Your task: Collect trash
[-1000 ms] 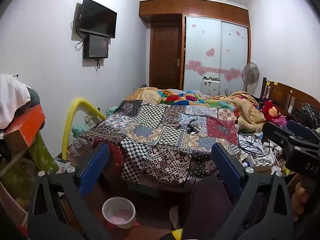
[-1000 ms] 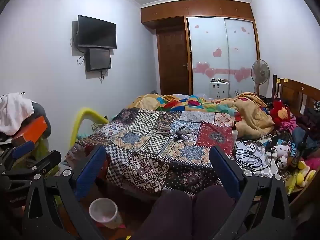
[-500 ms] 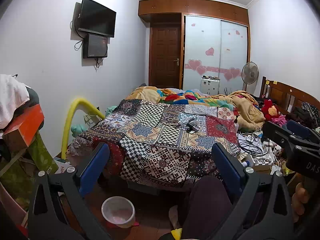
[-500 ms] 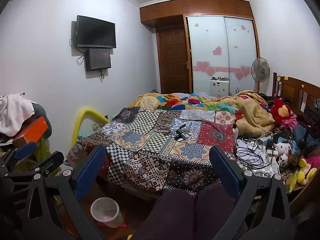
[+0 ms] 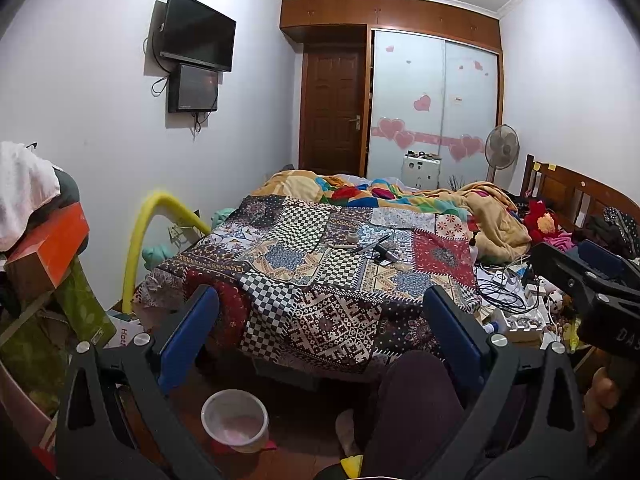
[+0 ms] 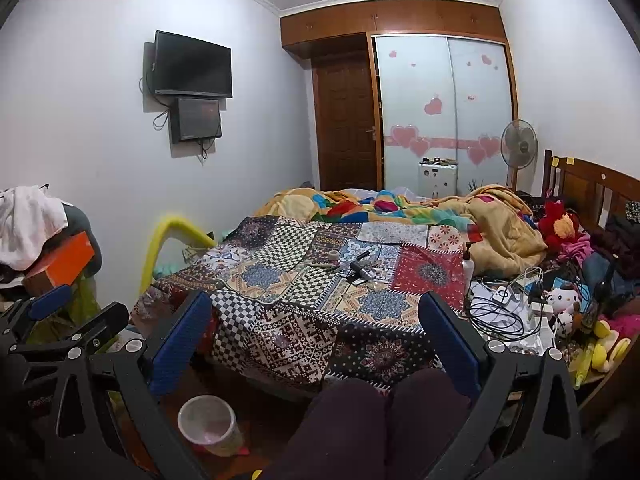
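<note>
A small translucent trash bin (image 5: 235, 420) with a pink liner stands on the floor by the bed's near corner; it also shows in the right wrist view (image 6: 208, 420). Small loose items (image 5: 370, 246), among them a tape roll, pens and a dark tool, lie on the patchwork bedspread (image 5: 320, 264), and show in the right wrist view (image 6: 352, 266). My left gripper (image 5: 320, 320) is open and empty, held above the floor short of the bed. My right gripper (image 6: 314, 318) is open and empty, beside it to the right.
A yellow foam tube (image 5: 148, 232) arches at the bed's left. Boxes and clothes (image 5: 36, 240) pile up at the left. Cables, chargers and plush toys (image 6: 520, 304) clutter the bed's right side. The person's knees (image 6: 380, 420) sit low in view. A fan (image 6: 518, 144) stands by the wardrobe.
Both views have drifted slightly; the bed and the bin sit a little lower and nearer in frame. Both grippers stay open and empty.
</note>
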Demonstrator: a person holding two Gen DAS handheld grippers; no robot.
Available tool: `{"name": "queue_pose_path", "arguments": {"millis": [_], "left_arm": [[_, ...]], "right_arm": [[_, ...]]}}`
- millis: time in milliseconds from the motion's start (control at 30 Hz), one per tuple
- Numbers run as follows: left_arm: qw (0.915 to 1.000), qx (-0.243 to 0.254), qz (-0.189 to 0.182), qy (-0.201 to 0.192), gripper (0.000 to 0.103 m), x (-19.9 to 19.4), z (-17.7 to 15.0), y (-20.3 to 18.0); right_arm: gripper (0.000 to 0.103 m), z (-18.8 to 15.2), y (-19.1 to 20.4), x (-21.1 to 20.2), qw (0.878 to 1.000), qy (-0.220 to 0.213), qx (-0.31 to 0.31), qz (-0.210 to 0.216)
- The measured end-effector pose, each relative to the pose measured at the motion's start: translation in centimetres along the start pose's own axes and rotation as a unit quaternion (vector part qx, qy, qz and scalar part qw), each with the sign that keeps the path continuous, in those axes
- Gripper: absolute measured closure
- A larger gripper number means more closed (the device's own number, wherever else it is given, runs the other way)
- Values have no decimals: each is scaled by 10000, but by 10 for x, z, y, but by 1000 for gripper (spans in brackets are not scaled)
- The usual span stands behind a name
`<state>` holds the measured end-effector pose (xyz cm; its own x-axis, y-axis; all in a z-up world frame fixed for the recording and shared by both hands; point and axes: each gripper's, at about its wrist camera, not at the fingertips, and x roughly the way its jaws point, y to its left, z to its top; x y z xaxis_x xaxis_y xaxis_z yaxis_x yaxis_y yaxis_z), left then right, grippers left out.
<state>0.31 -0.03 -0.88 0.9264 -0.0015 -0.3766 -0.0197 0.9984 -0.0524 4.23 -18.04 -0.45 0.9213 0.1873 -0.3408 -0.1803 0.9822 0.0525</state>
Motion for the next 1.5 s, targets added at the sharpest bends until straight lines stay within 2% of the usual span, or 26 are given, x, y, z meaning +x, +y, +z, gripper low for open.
{"name": "queue_pose_path", "arguments": {"millis": [1200, 1500], "left_arm": [[9999, -113, 50, 89, 0, 2, -2, 6], [9998, -104, 79, 154, 0, 11, 0, 6]], "right_arm": [[0, -1, 6, 0, 10000, 4, -35, -2], [0, -1, 8, 11, 9999, 66, -121, 1]]}}
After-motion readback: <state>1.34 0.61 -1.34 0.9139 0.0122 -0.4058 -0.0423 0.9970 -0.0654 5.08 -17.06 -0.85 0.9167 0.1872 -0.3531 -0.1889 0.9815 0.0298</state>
